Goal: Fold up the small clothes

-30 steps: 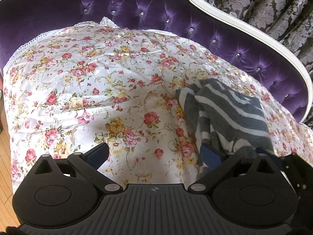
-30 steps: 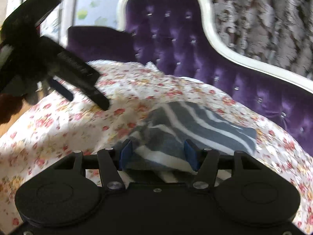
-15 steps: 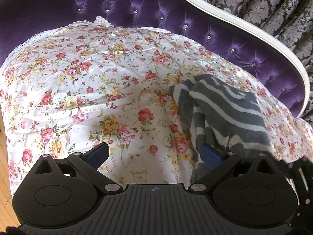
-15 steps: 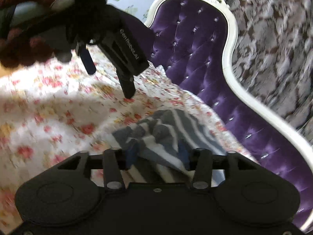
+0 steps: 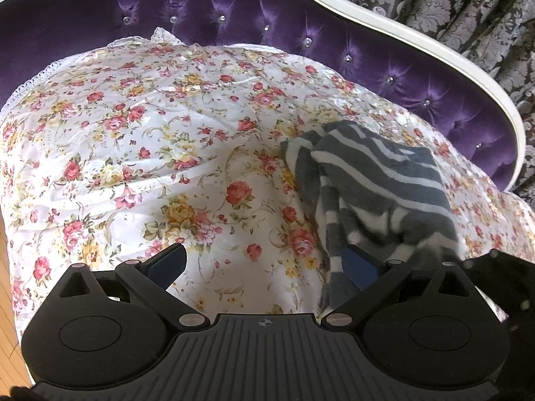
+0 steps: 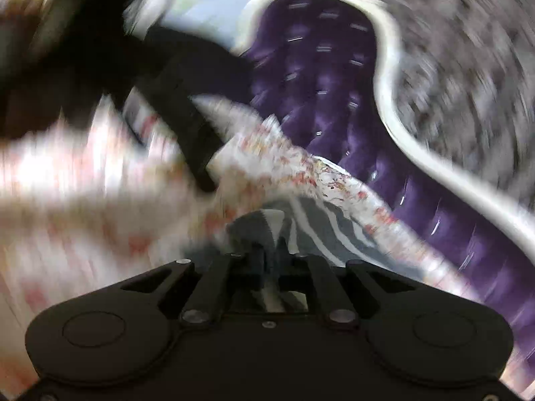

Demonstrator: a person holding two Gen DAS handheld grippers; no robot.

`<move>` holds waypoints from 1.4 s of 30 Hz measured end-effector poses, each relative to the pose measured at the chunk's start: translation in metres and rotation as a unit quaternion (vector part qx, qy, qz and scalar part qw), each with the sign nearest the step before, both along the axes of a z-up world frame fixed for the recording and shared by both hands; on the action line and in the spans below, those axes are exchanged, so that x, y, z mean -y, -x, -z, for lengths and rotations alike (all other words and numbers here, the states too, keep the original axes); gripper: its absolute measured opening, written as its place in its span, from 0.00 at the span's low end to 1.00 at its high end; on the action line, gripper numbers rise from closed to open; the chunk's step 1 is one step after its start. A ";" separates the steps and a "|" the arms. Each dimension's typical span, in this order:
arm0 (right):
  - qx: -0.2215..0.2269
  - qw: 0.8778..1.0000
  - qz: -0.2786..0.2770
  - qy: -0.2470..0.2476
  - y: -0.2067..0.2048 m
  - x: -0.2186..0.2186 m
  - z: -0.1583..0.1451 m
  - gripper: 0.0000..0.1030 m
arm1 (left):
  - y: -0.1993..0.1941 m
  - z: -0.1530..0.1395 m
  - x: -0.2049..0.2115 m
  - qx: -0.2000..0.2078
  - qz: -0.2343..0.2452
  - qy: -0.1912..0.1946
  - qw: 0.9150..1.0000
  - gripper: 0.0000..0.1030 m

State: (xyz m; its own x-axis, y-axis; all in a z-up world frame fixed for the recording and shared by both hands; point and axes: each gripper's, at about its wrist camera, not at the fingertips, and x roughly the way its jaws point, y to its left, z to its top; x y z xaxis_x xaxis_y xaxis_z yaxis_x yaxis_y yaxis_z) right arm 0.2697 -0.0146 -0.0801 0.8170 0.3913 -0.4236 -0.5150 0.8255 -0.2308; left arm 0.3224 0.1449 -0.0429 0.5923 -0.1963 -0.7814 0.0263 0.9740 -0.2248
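Step in hand, as we judge it: the first grab on the garment [image 5: 378,183], a grey, white-striped knit lying rumpled on the floral sheet [image 5: 140,153] that covers the sofa [image 5: 334,33]. It sits right of centre in the left wrist view, nearer the sofa's back than its front edge, and is not yet folded into any tidy shape.

Right gripper [image 6: 272,260]: jaws drawn close together with a bunch of the garment [image 6: 314,224] pinched between them. The right view is heavily smeared, so we cannot tell which edge or corner is held.

Left gripper [image 5: 264,262]: jaws spread wide, nothing between them. It hovers over bare sheet, just left of the garment's near edge; the right-hand pad [image 5: 359,262] looks to overlap the cloth, but contact is uncertain.

Next move, our estimate: lift and shake the piece out so that a free edge hangs clear, then bring the left gripper across to take a second corner before laying it flat.

Surroundings: tufted purple sofa back far and right, patterned curtain [image 5: 468,10] beyond it. The two grippers are close together; the left one fills the upper left of the right view, so collision is the main risk. The sheet is loose and could be caught in the jaws along with the garment.
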 end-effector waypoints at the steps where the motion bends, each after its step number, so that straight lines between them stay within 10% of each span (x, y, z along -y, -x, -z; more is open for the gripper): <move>1: -0.019 1.000 -0.001 -0.022 -0.002 0.001 -0.002 0.11 | 0.000 -0.001 0.000 0.001 -0.002 0.001 1.000 0.98; 7: -0.062 0.996 -0.046 0.053 0.004 -0.024 0.037 0.15 | 0.000 0.002 0.007 0.007 0.006 -0.003 1.000 0.98; 17: -0.032 0.998 -0.042 0.021 0.026 0.003 0.025 0.52 | 0.002 0.001 0.042 0.048 0.061 -0.007 0.997 0.98; 28: -0.065 0.996 0.003 -0.062 0.025 0.068 -0.002 0.63 | -0.009 0.017 0.058 0.028 0.070 -0.013 0.997 0.98; 36: -0.138 0.954 0.104 -0.246 -0.027 0.138 -0.006 0.76 | -0.014 0.026 0.062 0.008 0.072 -0.007 0.997 0.98; 42: -0.183 0.927 0.137 -0.298 -0.068 0.158 0.013 0.79 | -0.018 0.033 0.062 -0.010 0.071 0.009 0.997 0.98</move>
